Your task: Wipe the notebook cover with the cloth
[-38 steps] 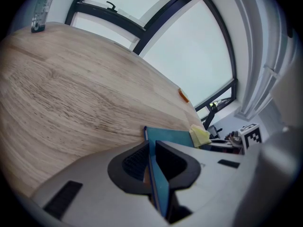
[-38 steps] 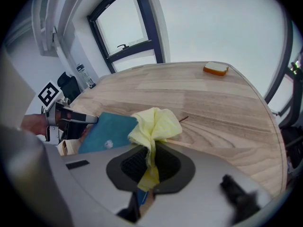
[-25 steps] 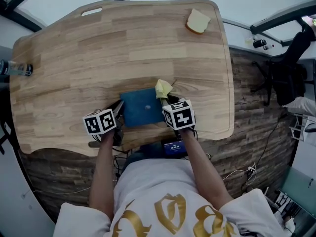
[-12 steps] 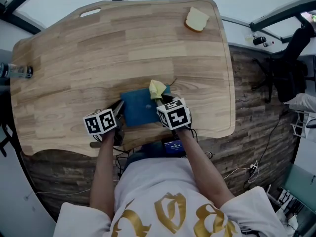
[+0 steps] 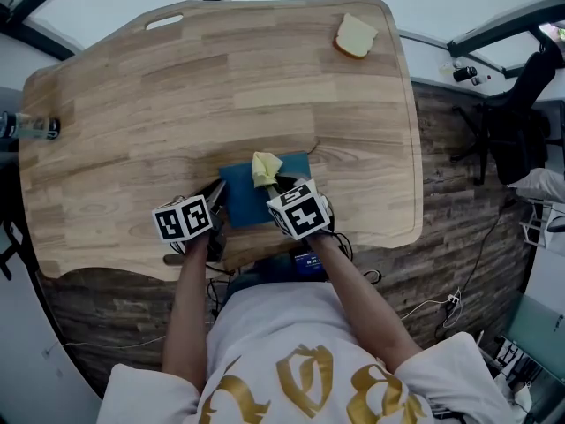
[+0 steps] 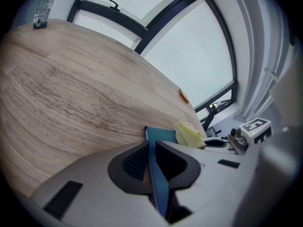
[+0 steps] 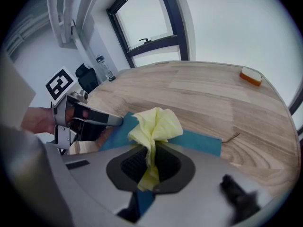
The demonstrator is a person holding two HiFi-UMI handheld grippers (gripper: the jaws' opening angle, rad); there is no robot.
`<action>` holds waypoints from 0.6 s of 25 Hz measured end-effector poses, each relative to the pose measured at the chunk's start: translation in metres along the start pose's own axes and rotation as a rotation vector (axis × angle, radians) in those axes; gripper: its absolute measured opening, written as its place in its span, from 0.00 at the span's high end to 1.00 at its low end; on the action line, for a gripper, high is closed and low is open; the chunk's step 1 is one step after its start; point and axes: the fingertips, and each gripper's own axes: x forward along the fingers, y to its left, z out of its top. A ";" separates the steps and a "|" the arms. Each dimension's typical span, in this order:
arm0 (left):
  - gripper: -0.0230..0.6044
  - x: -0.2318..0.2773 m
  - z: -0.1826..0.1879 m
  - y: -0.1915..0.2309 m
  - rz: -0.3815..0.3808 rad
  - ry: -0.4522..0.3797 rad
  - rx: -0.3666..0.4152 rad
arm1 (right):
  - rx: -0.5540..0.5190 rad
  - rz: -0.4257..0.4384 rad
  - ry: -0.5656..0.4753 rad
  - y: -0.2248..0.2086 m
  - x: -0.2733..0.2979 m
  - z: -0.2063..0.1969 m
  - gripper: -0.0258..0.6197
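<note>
A blue notebook [image 5: 252,197] lies flat near the front edge of the wooden table [image 5: 221,87]. My left gripper [image 5: 214,203] is shut on its left edge; in the left gripper view the blue cover [image 6: 158,178] runs between the jaws. My right gripper [image 5: 275,186] is shut on a crumpled yellow cloth [image 5: 266,167], which rests on the notebook's upper middle. The right gripper view has the cloth [image 7: 156,126] bunched out of the jaws over the blue cover [image 7: 201,141], with the left gripper [image 7: 113,121] at the cover's far corner.
A sponge-like yellow block [image 5: 355,35] lies at the table's far right corner. A bottle [image 5: 26,125] stands at the left edge. A handle slot [image 5: 163,21] is cut in the far edge. An office chair [image 5: 521,113] stands on the floor to the right.
My right gripper has slid the yellow cloth leftwards across the notebook, from its right top corner to its upper middle. The left gripper and the notebook have stayed put.
</note>
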 end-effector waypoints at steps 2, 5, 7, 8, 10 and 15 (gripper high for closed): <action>0.88 0.000 -0.001 0.001 -0.001 0.003 -0.004 | -0.002 0.005 0.001 0.004 0.002 0.002 0.90; 0.88 0.001 -0.002 0.001 -0.006 0.006 -0.009 | -0.010 0.012 0.006 0.008 0.006 0.005 0.90; 0.88 0.001 -0.001 0.001 -0.006 0.004 -0.005 | -0.020 0.015 0.010 0.011 0.008 0.006 0.90; 0.88 0.000 0.000 0.000 -0.004 0.003 -0.003 | -0.025 0.017 0.012 0.013 0.009 0.007 0.90; 0.88 0.000 0.000 0.001 -0.004 0.003 -0.003 | -0.034 0.022 0.014 0.016 0.010 0.008 0.90; 0.88 0.000 0.001 0.001 0.002 0.003 0.008 | -0.062 0.034 0.019 0.021 0.014 0.012 0.90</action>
